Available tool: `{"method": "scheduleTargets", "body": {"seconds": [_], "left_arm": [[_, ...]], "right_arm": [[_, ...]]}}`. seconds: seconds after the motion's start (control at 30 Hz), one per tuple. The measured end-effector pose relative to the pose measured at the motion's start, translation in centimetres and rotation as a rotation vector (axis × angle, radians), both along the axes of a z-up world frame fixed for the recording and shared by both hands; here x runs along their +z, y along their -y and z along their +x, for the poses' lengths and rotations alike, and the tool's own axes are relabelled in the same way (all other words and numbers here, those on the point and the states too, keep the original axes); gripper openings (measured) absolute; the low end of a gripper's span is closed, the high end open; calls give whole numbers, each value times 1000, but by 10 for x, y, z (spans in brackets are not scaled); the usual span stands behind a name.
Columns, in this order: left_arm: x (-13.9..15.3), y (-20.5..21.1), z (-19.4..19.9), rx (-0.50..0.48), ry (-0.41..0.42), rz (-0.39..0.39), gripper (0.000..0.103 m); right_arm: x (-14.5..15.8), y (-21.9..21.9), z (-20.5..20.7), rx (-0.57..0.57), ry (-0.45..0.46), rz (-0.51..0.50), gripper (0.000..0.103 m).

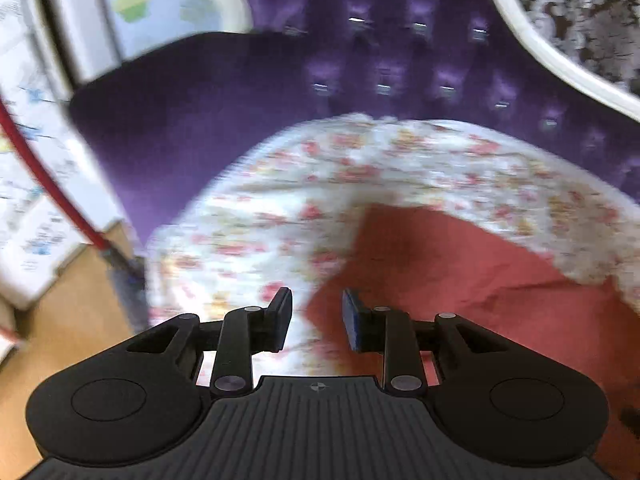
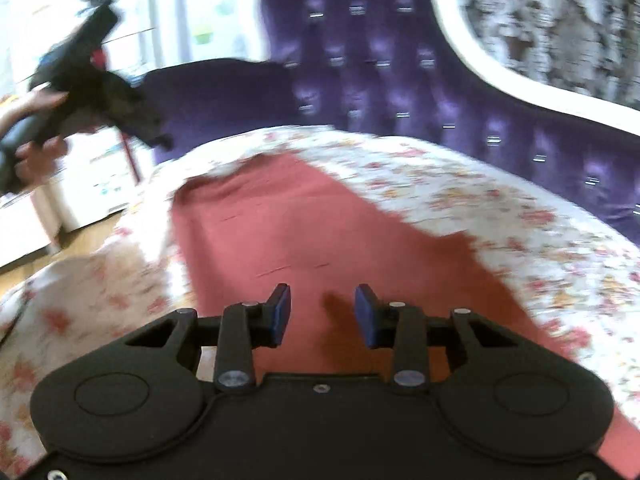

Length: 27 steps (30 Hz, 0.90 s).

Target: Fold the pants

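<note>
The red pants (image 2: 304, 232) lie flat on a floral bedspread (image 2: 500, 200), reaching from near me toward the far left corner. My right gripper (image 2: 322, 312) hovers above the cloth, open, with nothing between its blue pads. In the left wrist view the pants (image 1: 460, 272) fill the lower right, their edge running under my left gripper (image 1: 316, 320), which is open and empty above the seam between red cloth and bedspread (image 1: 248, 216). The left gripper also appears at the upper left of the right wrist view, where a hand (image 2: 36, 104) holds it above the bed's corner.
A purple tufted headboard (image 2: 380, 60) with a white frame (image 2: 480, 52) rises behind the bed. Wooden floor (image 1: 68, 308) and a white cabinet (image 1: 32, 208) lie to the left, with a red pole (image 1: 48, 176) leaning there. Patterned wallpaper (image 2: 560, 8) is at the upper right.
</note>
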<state>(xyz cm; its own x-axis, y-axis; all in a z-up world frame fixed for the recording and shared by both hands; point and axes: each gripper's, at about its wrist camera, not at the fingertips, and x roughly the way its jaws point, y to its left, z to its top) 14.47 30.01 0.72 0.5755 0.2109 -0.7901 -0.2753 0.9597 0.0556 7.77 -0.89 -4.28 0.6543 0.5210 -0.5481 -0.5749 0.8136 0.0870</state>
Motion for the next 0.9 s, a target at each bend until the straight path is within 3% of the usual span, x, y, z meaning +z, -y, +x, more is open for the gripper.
{"method": "scheduleTargets", "body": {"seconds": [0.27, 0.47, 0.6, 0.77, 0.83, 0.9], "left_arm": [[-41, 70, 40, -233, -71, -51, 28], [-85, 77, 62, -187, -126, -55, 28], [-82, 76, 59, -181, -114, -52, 28], [-82, 81, 56, -182, -110, -29, 28], [-82, 80, 59, -183, -110, -34, 28], [-82, 78, 60, -181, -108, -49, 28]], "right_arm": [[-8, 27, 65, -124, -60, 86, 47], [-18, 27, 102, -102, -77, 41, 48], [-24, 29, 123, -95, -90, 51, 53], [-35, 28, 134, -33, -156, 64, 52], [-39, 25, 127, 8, -176, 59, 11], [-39, 21, 107, 48, -154, 51, 5]]}}
